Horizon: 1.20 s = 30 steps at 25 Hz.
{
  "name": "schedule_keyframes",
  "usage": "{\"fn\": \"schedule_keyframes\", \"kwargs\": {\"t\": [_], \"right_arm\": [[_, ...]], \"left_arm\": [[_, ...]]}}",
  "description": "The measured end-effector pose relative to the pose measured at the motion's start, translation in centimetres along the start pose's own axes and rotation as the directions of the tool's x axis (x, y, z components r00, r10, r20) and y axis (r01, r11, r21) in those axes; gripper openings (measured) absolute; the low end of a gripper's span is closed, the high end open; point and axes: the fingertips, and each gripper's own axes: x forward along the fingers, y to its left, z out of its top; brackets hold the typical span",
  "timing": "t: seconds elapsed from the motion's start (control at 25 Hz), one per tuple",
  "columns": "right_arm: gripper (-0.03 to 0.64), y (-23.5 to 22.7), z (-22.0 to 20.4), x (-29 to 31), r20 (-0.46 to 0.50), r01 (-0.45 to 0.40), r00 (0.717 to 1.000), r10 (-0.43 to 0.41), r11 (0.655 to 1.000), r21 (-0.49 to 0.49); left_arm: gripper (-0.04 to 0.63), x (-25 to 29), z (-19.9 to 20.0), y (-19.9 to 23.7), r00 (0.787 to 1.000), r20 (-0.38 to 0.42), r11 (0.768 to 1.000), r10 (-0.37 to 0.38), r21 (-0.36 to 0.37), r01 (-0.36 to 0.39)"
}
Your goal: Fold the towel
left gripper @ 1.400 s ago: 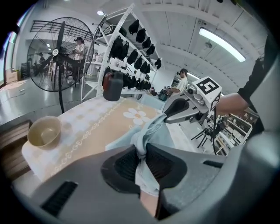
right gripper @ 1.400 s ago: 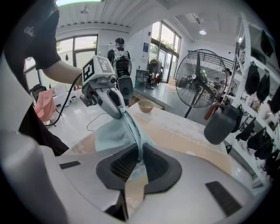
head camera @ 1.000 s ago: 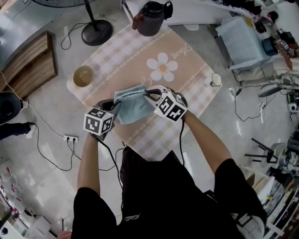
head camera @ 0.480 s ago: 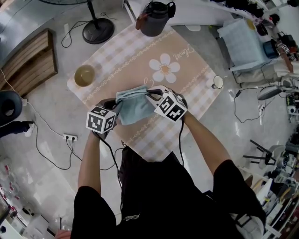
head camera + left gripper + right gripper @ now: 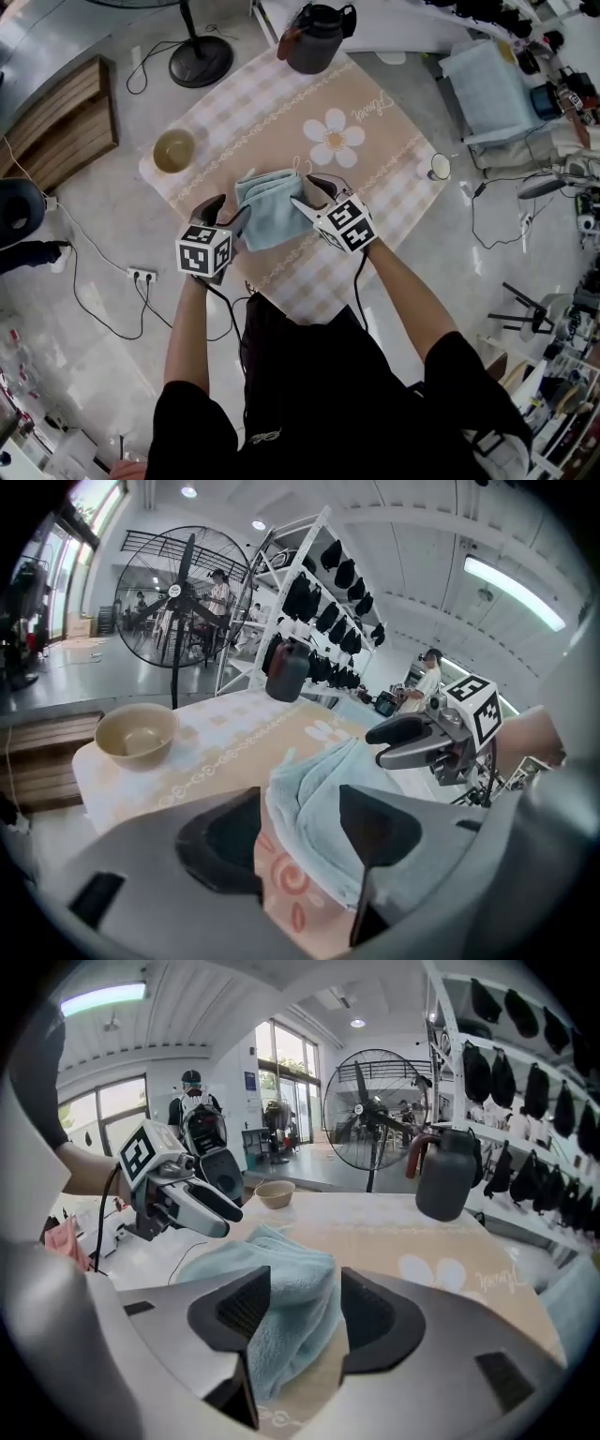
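Terry, pale blue: towel (image 5: 272, 208) sits in a loose folded stack near the middle of the peach checked surface (image 5: 394, 150), just short of the daisy print (image 5: 336, 139). Left tool (image 5: 228, 212) is at its left edge and right tool (image 5: 311, 194) at its right edge, both angled down and in at it.

Both tools are released: the jaws have just been opening and stand wide. Each gripper view shows a towel edge lying between the jaws, not pinched.
- Left gripper view: layered edges sit in the gap, with bare surface beside them.
- Right gripper view: the rounded fold fills most of the gap. It may be brushing a pad, hard to say from this angle.

Step, as I read it: let-go at the end of a fold. Layers are uneven, the top one puffed and not flush.

Next move calls for backing both tools out along their own line without dragging the cloth. Then either press the stack flat or re-pinch one side for another fold. Main risk is a jaw snagging a layer and undoing it.

Bowl (image 5: 173, 150), dark jug (image 5: 314, 37) and mug (image 5: 437, 167) are well apart, no interference.
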Motion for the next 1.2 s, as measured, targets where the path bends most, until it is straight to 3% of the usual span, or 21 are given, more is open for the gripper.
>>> {"fn": "schedule_keyframes", "kwargs": {"t": [0.4, 0.72, 0.8, 0.84, 0.88, 0.92, 1.2], "right_arm": [[0.213, 1.3, -3.1, -3.3, 0.011, 0.067, 0.997, -0.070, 0.985, 0.162], [0.212, 5.6, -6.4, -5.5, -0.035, 0.086, 0.996, -0.081, 0.982, 0.167], [0.176, 7.2, -7.3, -5.7, -0.051, 0.081, 0.996, -0.073, 0.979, 0.185], [0.130, 8.0, -7.7, -5.9, -0.057, 0.086, 0.995, -0.076, 0.977, 0.195], [0.076, 8.6, -8.1, -6.2, -0.060, 0.096, 0.995, -0.085, 0.974, 0.204], [0.029, 9.2, -8.4, -6.4, -0.061, 0.109, 0.993, -0.099, 0.972, 0.208], [0.002, 13.1, -9.7, -8.3, -0.059, 0.138, 0.990, -0.128, 0.969, 0.206]], "left_arm": [[0.244, -1.8, -5.5, -3.3, 1.000, -0.022, 0.996, -0.001, -0.087, -0.001], [0.241, -3.7, -9.3, -7.1, 0.999, -0.037, 0.994, -0.022, -0.110, 0.017], [0.215, -4.4, -10.3, -8.1, 0.998, -0.050, 0.995, -0.027, -0.093, 0.023], [0.157, -4.8, -10.7, -8.6, 0.998, -0.053, 0.996, -0.029, -0.082, 0.025], [0.036, -5.2, -11.0, -9.1, 0.998, -0.052, 0.997, -0.032, -0.070, 0.028], [0.005, -5.7, -11.2, -9.7, 0.998, -0.049, 0.998, -0.037, -0.057, 0.034], [0.005, -7.7, -10.9, -12.3, 0.998, -0.014, 0.998, -0.054, -0.038, 0.054]]}}
